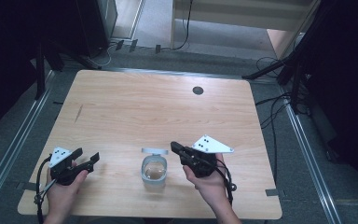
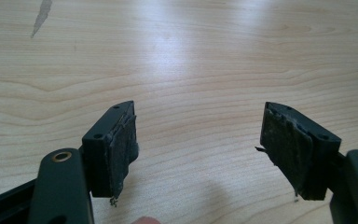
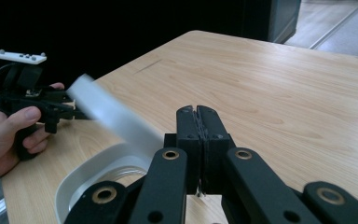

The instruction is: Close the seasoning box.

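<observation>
White lid (image 3: pixel 112 116) blurred; container (image 3: pixel 81 186) cut off by bottom edge.

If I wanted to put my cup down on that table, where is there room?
Nearly anywhere on the far half of the table: bare wood apart from a small round hole cover. The near edge is crowded: the left claw, the open-lidded white container and the right claw stand in a row, with narrow gaps between.

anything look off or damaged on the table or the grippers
The pads of the left hand-held gripper look worn, with frayed edges and loose threads. The white container stands with its lid flipped open.
</observation>
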A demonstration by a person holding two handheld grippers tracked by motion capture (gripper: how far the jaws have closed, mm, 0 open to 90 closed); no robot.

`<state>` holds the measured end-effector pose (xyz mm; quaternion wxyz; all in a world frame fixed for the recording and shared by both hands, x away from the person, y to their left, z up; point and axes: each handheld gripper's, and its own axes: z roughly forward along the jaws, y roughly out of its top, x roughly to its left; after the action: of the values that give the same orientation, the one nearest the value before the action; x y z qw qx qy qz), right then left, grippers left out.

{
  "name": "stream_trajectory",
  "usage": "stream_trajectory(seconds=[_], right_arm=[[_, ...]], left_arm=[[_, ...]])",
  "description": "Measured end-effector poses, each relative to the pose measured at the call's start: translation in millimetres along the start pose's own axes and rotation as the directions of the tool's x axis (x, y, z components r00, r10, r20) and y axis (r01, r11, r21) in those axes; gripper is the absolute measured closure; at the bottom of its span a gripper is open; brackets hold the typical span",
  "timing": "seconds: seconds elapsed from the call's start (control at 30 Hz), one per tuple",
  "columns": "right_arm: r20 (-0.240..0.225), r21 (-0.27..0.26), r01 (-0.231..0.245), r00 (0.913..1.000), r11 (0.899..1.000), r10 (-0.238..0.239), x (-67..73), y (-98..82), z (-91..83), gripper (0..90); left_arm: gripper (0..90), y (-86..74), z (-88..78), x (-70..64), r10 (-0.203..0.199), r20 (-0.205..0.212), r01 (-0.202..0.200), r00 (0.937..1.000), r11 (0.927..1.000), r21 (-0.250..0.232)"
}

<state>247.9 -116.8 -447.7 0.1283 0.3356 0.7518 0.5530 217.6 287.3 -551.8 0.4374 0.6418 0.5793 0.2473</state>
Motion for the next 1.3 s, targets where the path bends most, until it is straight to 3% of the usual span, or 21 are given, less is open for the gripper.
stream_trajectory(seconds=[0.13, 0.3, 0.33, 0.37, 0.4, 0.57, 0.67, 0.77, 0.9, 1.3], right_arm=[[0.030, -0.003, -0.026, 0.9992, 1.000, 0.026, -9.7, -3.9, -5.4, 90.0], [0.058, -0.010, -0.020, 0.9981, 1.000, 0.021, -15.6, -6.7, -9.0, 88.8], [0.075, -0.012, -0.016, 0.9971, 1.000, 0.017, -17.4, -7.7, -10.2, 87.1], [0.122, -0.013, -0.017, 0.9923, 1.000, 0.018, -24.5, -11.3, -14.5, 80.6], [0.122, -0.013, -0.017, 0.9923, 1.000, 0.018, -24.5, -11.3, -14.5, 80.6], [0.218, -0.030, -0.022, 0.9756, 0.999, 0.028, -44.8, -24.0, -27.7, 29.0], [0.254, -0.014, -0.051, 0.9658, 0.999, 0.053, -53.2, -31.7, -35.8, 18.3], [0.269, -0.032, -0.085, 0.9588, 0.996, 0.090, -61.9, -40.9, -46.8, 17.5], [0.304, -0.024, -0.101, 0.9470, 0.995, 0.103, -73.6, -53.0, -58.9, 16.7], [0.411, 0.002, -0.171, 0.8984, 0.985, 0.155, -108.5, -86.3, -100.9, 16.7]], left_arm=[[27.4, 0.0, 0.1, 0.4, -0.005, 0.002, 0.005, 1.0000, 1.0000, 0.000], [27.6, 0.1, 0.0, 0.0, -0.001, -0.002, 0.001, 1.0000, 1.0000, 0.001], [27.6, 0.0, 0.0, 0.2, -0.003, -0.001, 0.003, 1.0000, 1.0000, -0.002], [27.6, -0.1, 0.1, 0.6, -0.006, 0.002, 0.006, 1.0000, 1.0000, -0.004], [27.6, -0.1, 0.1, 0.6, -0.006, 0.002, 0.006, 1.0000, 1.0000, -0.004], [27.6, 0.0, -0.1, 0.3, -0.001, 0.000, 0.001, 1.0000, 1.0000, 0.000], [27.7, 0.0, -0.2, 0.3, 0.001, -0.002, -0.001, 1.0000, 1.0000, 0.002], [27.7, 0.0, -0.2, 0.0, 0.002, -0.004, -0.002, 1.0000, 1.0000, 0.002], [27.7, -0.1, -0.2, 0.0, 0.002, -0.007, -0.002, 1.0000, 1.0000, -0.001], [27.7, -0.2, -0.4, 0.0, 0.001, -0.009, -0.001, 1.0000, 1.0000, -0.003]])
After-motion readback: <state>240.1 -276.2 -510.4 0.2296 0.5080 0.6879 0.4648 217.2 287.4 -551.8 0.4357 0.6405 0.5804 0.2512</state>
